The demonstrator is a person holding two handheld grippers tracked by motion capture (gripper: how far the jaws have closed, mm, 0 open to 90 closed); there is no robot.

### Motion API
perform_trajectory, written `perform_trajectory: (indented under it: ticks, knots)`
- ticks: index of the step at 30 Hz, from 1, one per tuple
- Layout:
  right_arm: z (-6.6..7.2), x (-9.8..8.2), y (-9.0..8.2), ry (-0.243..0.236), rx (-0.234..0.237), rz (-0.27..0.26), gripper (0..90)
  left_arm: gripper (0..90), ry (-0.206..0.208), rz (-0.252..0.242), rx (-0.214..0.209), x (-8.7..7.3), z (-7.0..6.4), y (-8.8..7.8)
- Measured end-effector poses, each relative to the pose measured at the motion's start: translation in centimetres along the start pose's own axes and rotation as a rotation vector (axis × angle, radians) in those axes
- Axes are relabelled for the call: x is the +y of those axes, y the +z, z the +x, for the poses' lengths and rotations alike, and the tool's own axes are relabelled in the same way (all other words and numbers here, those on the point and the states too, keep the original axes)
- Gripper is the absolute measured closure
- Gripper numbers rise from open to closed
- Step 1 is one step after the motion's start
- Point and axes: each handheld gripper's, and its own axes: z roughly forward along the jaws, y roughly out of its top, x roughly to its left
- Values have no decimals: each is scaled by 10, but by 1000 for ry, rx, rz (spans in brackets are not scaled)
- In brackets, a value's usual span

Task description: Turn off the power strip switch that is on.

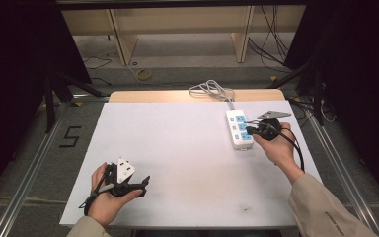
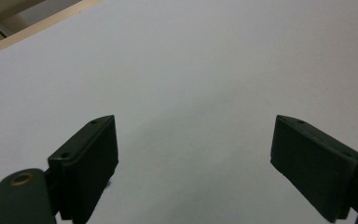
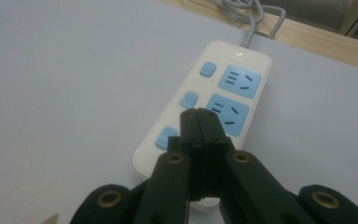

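A lab: black curtains (image 1: 10,59), metal rails (image 1: 27,168), floor cables (image 1: 269,44), white-topped table (image 1: 177,148).

Glossy white plastic power strip (image 3: 205,116) on matt white tabletop (image 1: 177,148).

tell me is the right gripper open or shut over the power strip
Shut. In the right gripper view the right gripper has its two black jaws pressed together with nothing between them, above the power strip.
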Motion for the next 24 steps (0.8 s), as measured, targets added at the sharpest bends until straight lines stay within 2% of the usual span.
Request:
perform_trajectory:
  ticks: [24]
  knots:
    - [-2, 7, 19, 3, -4, 20, 900, 146, -1, -1, -5, 0, 0, 0]
